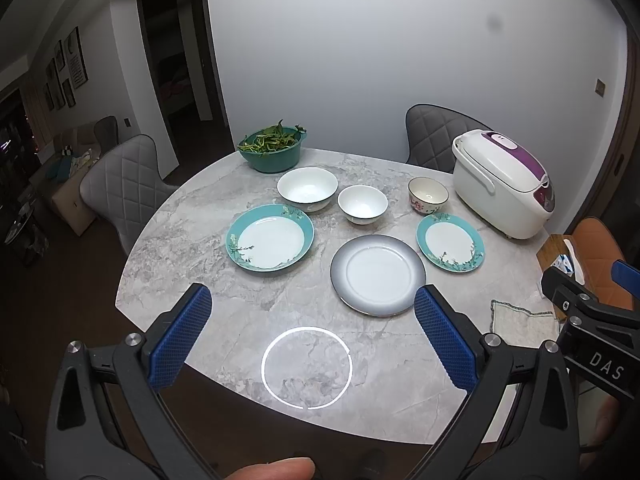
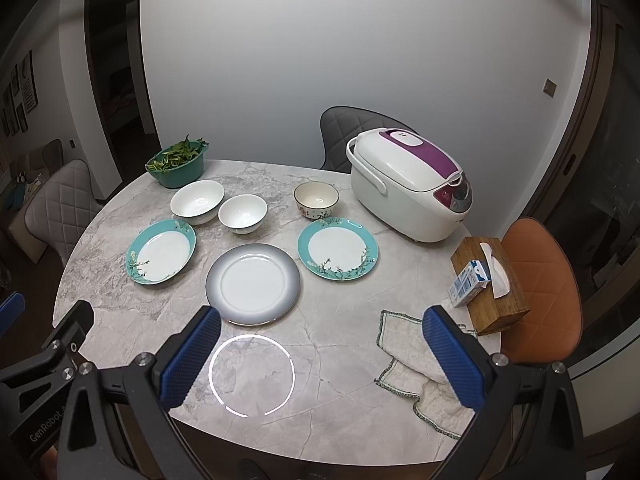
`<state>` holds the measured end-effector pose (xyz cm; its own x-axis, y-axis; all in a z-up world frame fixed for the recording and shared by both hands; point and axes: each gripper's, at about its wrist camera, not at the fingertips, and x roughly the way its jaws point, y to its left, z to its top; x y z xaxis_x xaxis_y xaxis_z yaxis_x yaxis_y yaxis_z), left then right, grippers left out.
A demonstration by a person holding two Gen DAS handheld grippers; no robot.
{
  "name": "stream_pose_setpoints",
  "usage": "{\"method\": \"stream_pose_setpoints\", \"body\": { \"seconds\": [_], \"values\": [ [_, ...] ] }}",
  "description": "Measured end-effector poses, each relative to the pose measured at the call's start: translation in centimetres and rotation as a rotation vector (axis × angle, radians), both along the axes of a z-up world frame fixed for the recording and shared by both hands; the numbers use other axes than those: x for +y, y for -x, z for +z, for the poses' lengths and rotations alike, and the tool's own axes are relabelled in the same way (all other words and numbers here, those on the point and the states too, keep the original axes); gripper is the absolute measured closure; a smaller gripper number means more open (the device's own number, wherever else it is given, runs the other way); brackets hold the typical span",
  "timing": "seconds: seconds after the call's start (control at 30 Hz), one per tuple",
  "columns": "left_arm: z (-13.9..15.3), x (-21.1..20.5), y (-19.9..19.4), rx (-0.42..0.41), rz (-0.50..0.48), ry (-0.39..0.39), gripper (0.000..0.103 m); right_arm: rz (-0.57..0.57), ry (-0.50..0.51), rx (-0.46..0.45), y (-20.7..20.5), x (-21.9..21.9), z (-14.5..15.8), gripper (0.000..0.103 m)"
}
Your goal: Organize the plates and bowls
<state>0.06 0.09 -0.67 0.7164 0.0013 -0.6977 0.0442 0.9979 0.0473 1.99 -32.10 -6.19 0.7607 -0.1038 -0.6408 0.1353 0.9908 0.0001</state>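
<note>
On the round marble table [image 1: 224, 312] lie a large teal-rimmed plate [image 1: 270, 238] [image 2: 161, 251], a grey-rimmed plate [image 1: 378, 274] [image 2: 253, 284] and a smaller teal-rimmed plate [image 1: 450, 247] [image 2: 338, 254]. Behind them stand a large white bowl [image 1: 307, 189] [image 2: 197, 201], a small white bowl [image 1: 362, 204] [image 2: 243, 213] and a floral bowl [image 1: 427, 195] [image 2: 316, 199]. My left gripper [image 1: 314, 312] is open and empty above the table's near edge, in front of the grey-rimmed plate. My right gripper [image 2: 322, 330] is open and empty, to the right of that plate.
A teal bowl of greens [image 1: 271, 150] [image 2: 176, 162] stands at the back left. A white and purple rice cooker [image 1: 502, 182] [image 2: 408, 184] stands at the back right. A white cloth [image 2: 416, 364], a wooden tissue box [image 2: 494, 280] and a small carton [image 2: 468, 284] lie at the right. Chairs surround the table.
</note>
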Motion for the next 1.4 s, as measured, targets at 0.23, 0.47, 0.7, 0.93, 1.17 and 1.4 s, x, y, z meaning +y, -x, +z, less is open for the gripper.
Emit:
{"method": "stream_pose_setpoints", "body": {
  "seconds": [0.23, 0.47, 0.7, 0.93, 1.17, 1.4],
  "values": [
    [-0.2, -0.1, 0.0, 0.002, 0.001, 0.001, 0.0, -0.002, 0.002, 0.0, -0.1, 0.0, 0.0, 0.0],
    [-0.3, -0.3, 0.1, 0.002, 0.001, 0.002, 0.0, -0.001, 0.001, 0.002, 0.0, 0.3, -0.7, 0.0],
    [-0.2, -0.2, 0.2, 0.002, 0.001, 0.002, 0.0, -0.001, 0.001, 0.003, 0.1, 0.4, -0.6, 0.0],
    [-0.2, -0.3, 0.4, 0.001, 0.0, 0.004, 0.0, -0.002, 0.001, 0.003, 0.3, 0.5, -0.6, 0.0],
    [-0.1, -0.2, 0.5, 0.002, 0.0, 0.006, 0.0, -0.002, 0.001, 0.004, 0.4, 0.5, -0.5, 0.0],
    [0.4, -0.3, 0.9, 0.003, 0.001, 0.008, 0.0, -0.002, 0.001, 0.004, 0.4, 0.5, -0.5, 0.0]
  ]
}}
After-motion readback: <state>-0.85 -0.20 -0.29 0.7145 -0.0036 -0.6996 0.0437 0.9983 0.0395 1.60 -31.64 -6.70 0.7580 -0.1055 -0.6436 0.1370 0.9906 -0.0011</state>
